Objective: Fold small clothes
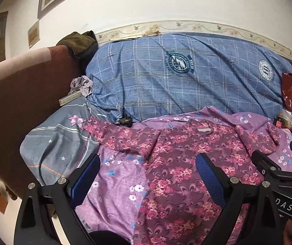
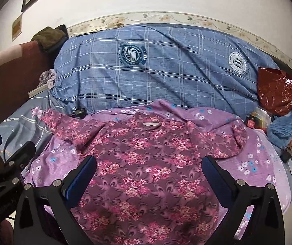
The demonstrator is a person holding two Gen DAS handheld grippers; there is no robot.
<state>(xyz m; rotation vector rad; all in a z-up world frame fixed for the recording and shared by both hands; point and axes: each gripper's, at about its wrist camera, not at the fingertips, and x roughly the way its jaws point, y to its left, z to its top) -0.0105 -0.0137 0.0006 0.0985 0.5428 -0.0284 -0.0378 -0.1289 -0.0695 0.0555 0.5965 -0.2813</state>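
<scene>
Left wrist view shows the left tongs (image 1: 148, 175) spread wide and empty above the floral top (image 1: 186, 163), which lies face-up on a lilac flowered sheet (image 1: 113, 175) on the bed, neckline toward the blue checked duvet (image 1: 166, 77). Its left sleeve (image 1: 121, 136) runs out over the grey star-print cover (image 1: 64, 143), close to a black plug (image 1: 124, 120); a careless pinch there could gather sheet or cord with the sleeve. Right wrist view has the right tongs (image 2: 149, 175) likewise released over the body of the garment, holding nothing. The right sleeve (image 2: 237, 136) is already crumpled back on itself, so a fold may come out lopsided. Soft bedding beneath could bunch. The fabric looks thin, limp, maroon with pink blossom clusters.
</scene>
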